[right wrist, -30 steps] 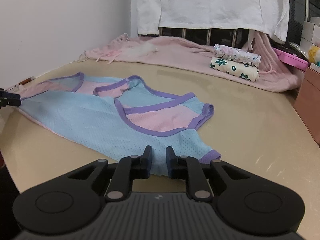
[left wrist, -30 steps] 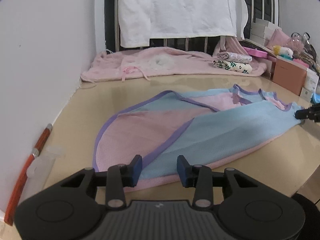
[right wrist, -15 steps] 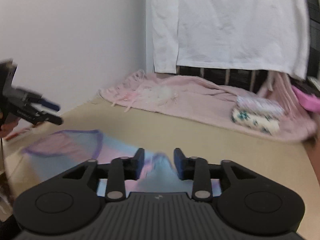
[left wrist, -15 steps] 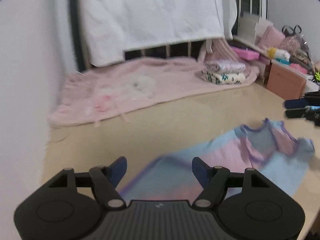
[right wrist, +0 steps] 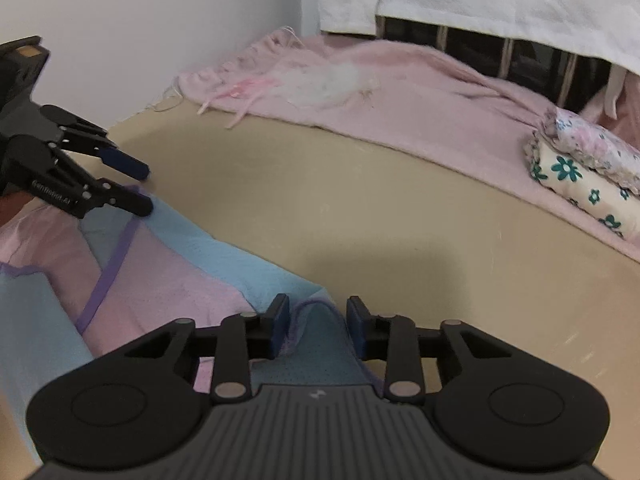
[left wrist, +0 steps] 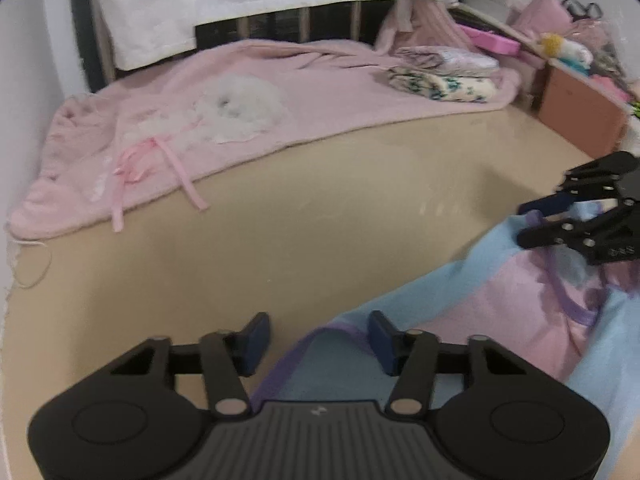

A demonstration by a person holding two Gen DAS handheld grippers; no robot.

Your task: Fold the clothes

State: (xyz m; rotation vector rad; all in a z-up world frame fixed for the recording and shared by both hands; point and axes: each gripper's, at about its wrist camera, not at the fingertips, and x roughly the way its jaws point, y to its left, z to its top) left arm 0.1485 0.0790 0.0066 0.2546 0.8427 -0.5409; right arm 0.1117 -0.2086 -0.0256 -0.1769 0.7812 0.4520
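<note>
I'm watching the blue-and-pink mesh garment with purple trim (left wrist: 500, 312) lying bunched on the tan table (left wrist: 320, 208) at five o'clock; the left gripper (left wrist: 316, 334) and right gripper (right wrist: 318, 320) have just been closing, jaws apart, cloth between them, unpinched.

The blue-and-pink mesh garment (left wrist: 500, 312) runs off the frame's right and bottom edges, motion-blurred. The left gripper's (right wrist: 132, 190) body is cut off at the left edge.

Small white lettering on left tongs (right wrist: 144, 188) linkage, blurred, perhaps "GenRobot.AI"; nothing else readable.
</note>
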